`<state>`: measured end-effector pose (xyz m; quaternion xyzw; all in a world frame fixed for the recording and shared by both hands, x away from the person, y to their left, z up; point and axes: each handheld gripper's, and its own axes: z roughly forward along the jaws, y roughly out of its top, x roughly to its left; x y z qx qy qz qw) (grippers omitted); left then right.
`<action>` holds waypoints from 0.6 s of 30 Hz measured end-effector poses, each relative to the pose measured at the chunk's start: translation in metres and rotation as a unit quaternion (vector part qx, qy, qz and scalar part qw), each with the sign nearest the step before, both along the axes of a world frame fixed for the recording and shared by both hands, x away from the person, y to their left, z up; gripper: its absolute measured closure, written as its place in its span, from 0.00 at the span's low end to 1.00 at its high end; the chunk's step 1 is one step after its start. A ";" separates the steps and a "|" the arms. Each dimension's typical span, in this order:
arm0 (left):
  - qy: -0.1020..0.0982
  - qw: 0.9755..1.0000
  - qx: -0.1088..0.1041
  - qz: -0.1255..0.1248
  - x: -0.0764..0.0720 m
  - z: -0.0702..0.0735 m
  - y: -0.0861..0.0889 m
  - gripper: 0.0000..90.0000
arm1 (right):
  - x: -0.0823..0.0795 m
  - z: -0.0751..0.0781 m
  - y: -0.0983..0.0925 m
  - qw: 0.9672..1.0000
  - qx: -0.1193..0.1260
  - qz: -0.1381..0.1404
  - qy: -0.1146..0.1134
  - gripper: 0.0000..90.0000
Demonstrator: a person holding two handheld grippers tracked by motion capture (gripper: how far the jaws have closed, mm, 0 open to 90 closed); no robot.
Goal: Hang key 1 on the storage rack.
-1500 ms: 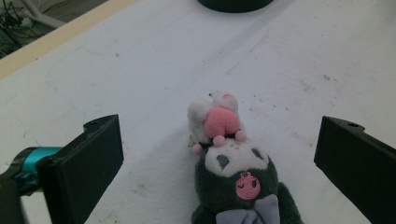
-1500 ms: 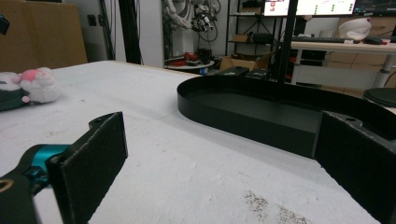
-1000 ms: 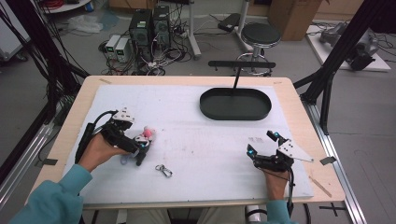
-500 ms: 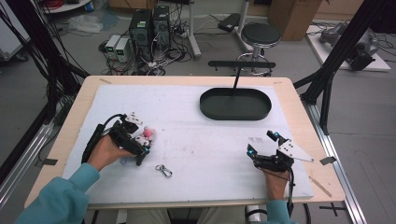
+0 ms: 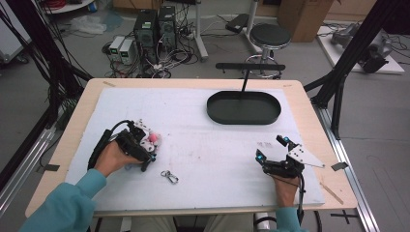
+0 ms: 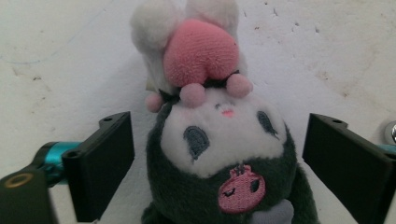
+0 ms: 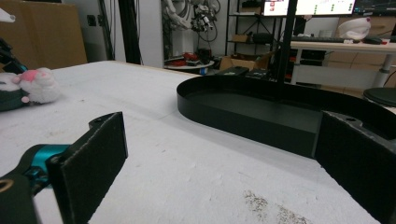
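A small plush bunny (image 6: 219, 126), dark grey with a white face and a pink heart between its white ears, lies on the white mat (image 5: 203, 145) at the left. My left gripper (image 5: 145, 145) reaches down over it. In the left gripper view one black jaw stands on each side of its head with a narrow gap at both sides. The jaws have just been closing with the bunny between them, and the pads do not press on it. My right gripper (image 5: 270, 148) rests open on the mat at the right, holding nothing.
A black oval tray (image 5: 212, 113) sits empty at the back right of the mat; its wall (image 7: 243, 121) is just ahead of the right gripper. A small metal key clip (image 5: 169, 176) lies near the front, right of the left hand.
My left hand has come down and forward so that its jaws now straddle the plush bunny. The right hand has stayed put.
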<state>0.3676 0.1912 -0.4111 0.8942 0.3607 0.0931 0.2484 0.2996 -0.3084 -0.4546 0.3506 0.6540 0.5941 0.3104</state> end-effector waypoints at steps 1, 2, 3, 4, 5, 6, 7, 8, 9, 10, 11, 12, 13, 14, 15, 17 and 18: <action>0.002 1.000 0.003 0.001 0.001 0.000 0.000 0.11 | 0.000 0.000 0.000 1.000 -0.001 0.000 -0.003 0.03; 0.003 1.000 0.001 0.001 0.001 -0.001 0.001 0.12 | 0.000 0.000 0.000 1.000 -0.001 0.000 -0.002 0.03; 0.005 1.000 0.003 0.002 0.001 -0.001 0.001 0.13 | 0.000 0.000 0.000 1.000 -0.001 0.000 -0.002 0.03; 0.006 1.000 0.003 0.002 0.002 -0.002 0.001 0.15 | 0.000 0.000 0.000 1.000 -0.001 0.001 -0.002 0.03; 0.008 1.000 0.001 0.000 0.002 -0.002 0.001 0.18 | 0.000 0.000 0.000 1.000 -0.001 0.000 -0.002 0.03; 0.011 1.000 0.000 -0.001 0.003 -0.003 0.001 0.21 | 0.000 0.000 0.000 1.000 -0.001 0.000 -0.002 0.03; 0.014 1.000 -0.001 -0.004 0.003 -0.003 0.001 0.23 | 0.000 0.000 0.000 1.000 -0.001 0.001 -0.002 0.03; 0.015 1.000 -0.003 -0.006 0.003 -0.003 0.000 0.25 | 0.000 0.000 0.000 1.000 -0.001 0.001 -0.002 0.03; 0.015 1.000 -0.004 -0.007 0.003 -0.003 -0.001 0.27 | 0.000 0.000 0.000 1.000 -0.001 0.001 -0.002 0.03; 0.015 1.000 -0.005 -0.011 0.002 -0.003 -0.001 0.29 | 0.000 0.000 0.000 1.000 -0.001 0.000 -0.002 0.03; 0.013 1.000 -0.003 -0.013 0.002 -0.003 -0.002 0.31 | 0.001 0.000 0.000 1.000 -0.002 0.000 -0.003 0.03; 0.014 1.000 -0.002 -0.012 0.002 -0.003 -0.002 0.32 | 0.000 0.000 0.000 1.000 0.000 0.000 -0.001 0.03; 0.015 1.000 -0.005 -0.008 0.002 -0.003 -0.002 0.34 | 0.000 0.000 0.000 1.000 -0.001 0.000 -0.001 0.03; 0.014 1.000 -0.006 -0.009 0.002 -0.003 -0.001 0.35 | 0.000 0.000 0.000 1.000 -0.001 -0.001 0.000 0.03; 0.014 1.000 -0.006 -0.009 0.002 -0.002 -0.001 0.37 | 0.000 0.000 0.000 1.000 -0.001 0.000 -0.001 0.03; 0.012 1.000 -0.005 -0.012 0.002 -0.002 -0.001 0.39 | 0.000 0.000 0.000 1.000 0.000 0.001 0.000 0.03; 0.009 1.000 -0.007 -0.011 0.001 -0.002 -0.001 0.40 | 0.000 0.000 0.000 1.000 -0.001 0.001 -0.001 0.03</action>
